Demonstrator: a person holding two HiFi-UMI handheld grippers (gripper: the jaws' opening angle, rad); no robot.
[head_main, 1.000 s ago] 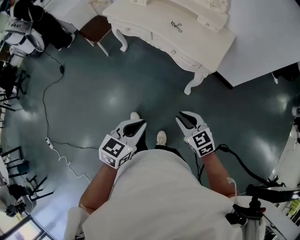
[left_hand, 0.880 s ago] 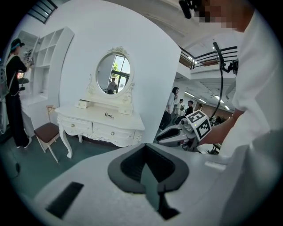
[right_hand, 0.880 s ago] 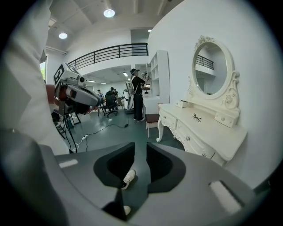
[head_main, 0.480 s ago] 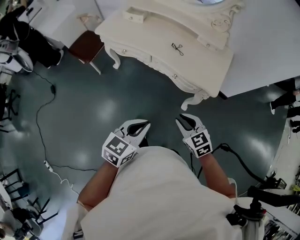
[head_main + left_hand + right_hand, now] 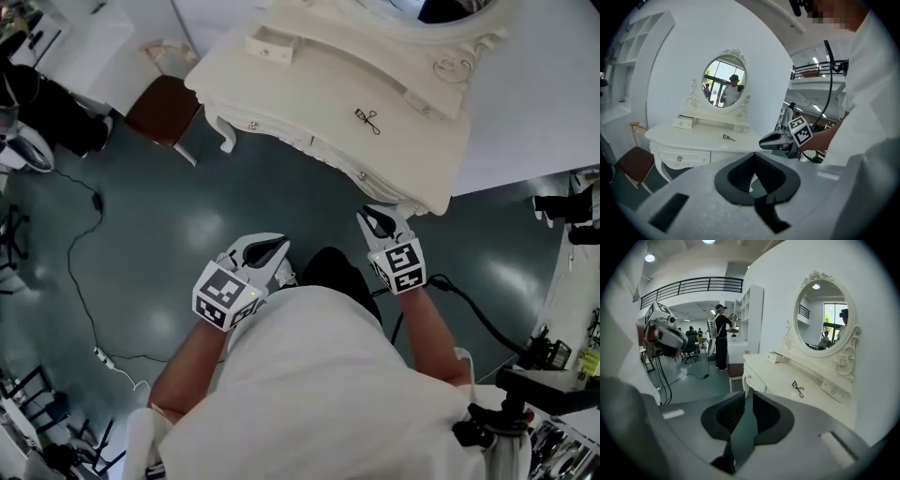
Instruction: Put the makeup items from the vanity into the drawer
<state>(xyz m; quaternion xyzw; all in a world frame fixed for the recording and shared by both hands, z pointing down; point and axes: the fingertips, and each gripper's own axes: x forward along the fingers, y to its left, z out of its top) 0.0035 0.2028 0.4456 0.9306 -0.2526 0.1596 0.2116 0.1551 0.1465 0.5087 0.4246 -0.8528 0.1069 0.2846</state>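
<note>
A cream vanity (image 5: 319,84) with an oval mirror (image 5: 824,317) stands ahead. A small black eyelash curler (image 5: 367,117) lies on its top, and shows in the gripper views too (image 5: 728,138) (image 5: 797,389). The front drawers (image 5: 251,124) are closed. My left gripper (image 5: 279,249) hangs over the floor short of the vanity, jaws together and empty. Near the vanity's front right leg, my right gripper (image 5: 379,217) shows a narrow gap between its jaws and holds nothing.
A brown-seated chair (image 5: 161,105) stands left of the vanity. A small drawer box (image 5: 267,45) sits on the vanity's back left. A black cable (image 5: 80,272) trails across the floor at left. A tripod (image 5: 511,412) stands at lower right. People (image 5: 719,333) stand far off.
The person has walked toward the vanity, which now sits nearer. Both grippers moved forward with the body; the right one has reached the vanity's front edge. Both stayed empty.
</note>
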